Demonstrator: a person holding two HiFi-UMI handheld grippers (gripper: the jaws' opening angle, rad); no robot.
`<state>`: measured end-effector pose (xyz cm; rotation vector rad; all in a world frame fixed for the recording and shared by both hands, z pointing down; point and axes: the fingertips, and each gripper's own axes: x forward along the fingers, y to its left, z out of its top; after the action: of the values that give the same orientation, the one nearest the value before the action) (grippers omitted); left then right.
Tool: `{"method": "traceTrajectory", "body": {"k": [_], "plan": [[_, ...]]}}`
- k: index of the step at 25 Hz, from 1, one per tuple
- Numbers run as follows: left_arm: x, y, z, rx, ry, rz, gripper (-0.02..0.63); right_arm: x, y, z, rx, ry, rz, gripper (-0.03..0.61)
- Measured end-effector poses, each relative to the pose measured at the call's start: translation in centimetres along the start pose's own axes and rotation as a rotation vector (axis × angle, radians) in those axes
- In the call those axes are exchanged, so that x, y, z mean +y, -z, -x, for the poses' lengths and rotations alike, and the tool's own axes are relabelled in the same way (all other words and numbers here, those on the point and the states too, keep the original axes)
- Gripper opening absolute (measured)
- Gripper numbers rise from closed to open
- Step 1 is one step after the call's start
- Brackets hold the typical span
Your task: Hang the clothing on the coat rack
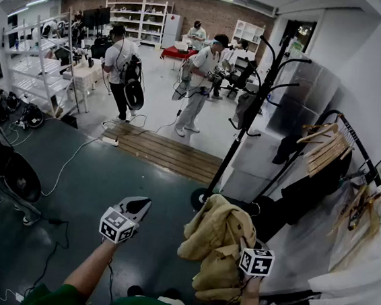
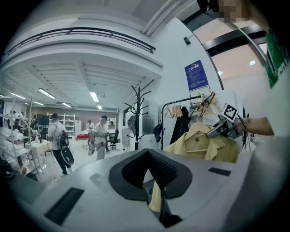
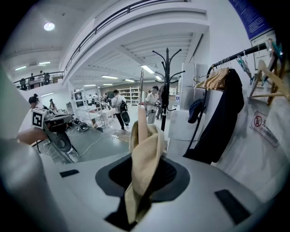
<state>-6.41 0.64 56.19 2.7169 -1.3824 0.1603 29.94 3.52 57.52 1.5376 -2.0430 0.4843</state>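
Note:
A tan-yellow shirt [image 1: 218, 243] on a wooden hanger hangs bunched from my right gripper [image 1: 244, 250], which is shut on it at lower right in the head view. In the right gripper view the cloth [image 3: 144, 142] stands between the jaws and the hanger's wooden end sticks up above it. The black coat rack [image 1: 249, 114] stands ahead, beyond the shirt, its round base on the floor. My left gripper [image 1: 137, 207] hovers left of the shirt, shut with nothing in it. From the left gripper view the shirt [image 2: 204, 147] and the right gripper [image 2: 222, 130] show at right.
A garment rail [image 1: 345, 127] with wooden hangers [image 1: 323, 149] and a black garment [image 1: 308, 188] runs along the white wall at right. A wooden pallet [image 1: 167, 153] lies beyond the rack's base. Several people [image 1: 198, 81] stand further back. Shelving [image 1: 40, 72] and cables line the left.

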Motion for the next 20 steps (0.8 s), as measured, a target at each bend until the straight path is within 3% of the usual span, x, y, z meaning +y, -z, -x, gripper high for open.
{"method": "traceTrajectory", "body": {"k": [8, 20], "plan": [[-0.2, -0.6, 2.3, -0.012, 0.017, -0.021, 0.003, 2.2, -1.2, 1.0, -0.041, 0.003, -0.013, 0.091], [0.2, -1.0, 3.0, -0.021, -0.028, -0.013, 0.003, 3.0, -3.5, 0.3, -0.074, -0.039, -0.029, 0.091]]}}
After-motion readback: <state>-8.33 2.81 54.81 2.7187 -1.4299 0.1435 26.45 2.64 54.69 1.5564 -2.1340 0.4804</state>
